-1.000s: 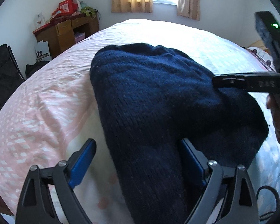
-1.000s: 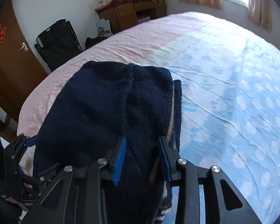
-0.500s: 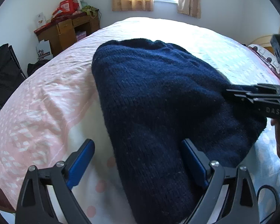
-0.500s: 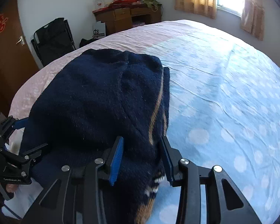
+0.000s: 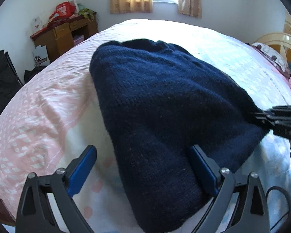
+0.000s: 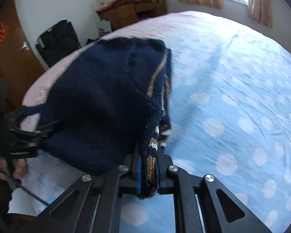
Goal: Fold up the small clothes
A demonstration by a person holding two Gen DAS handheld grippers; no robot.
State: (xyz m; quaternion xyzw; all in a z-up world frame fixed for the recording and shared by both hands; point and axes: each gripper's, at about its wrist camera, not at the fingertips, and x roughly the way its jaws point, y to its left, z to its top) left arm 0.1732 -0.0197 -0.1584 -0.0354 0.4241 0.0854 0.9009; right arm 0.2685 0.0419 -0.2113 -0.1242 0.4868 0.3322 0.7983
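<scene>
Tongs, right (image 6: 147,165): jaws just closed, pinching sweater (image 6: 99,104) patterned hem at six o'clock, likely for lifting a fold. Tongs, left (image 5: 143,167): spread wide, straddling the near corner, gripping nothing. Sweater lies on bed (image 6: 232,89).

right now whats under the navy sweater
The navy sweater lies on the bed sheet, pink on one side, blue with pale dots on the other. The sheet directly beneath it is covered, so anything there stays unseen.
</scene>
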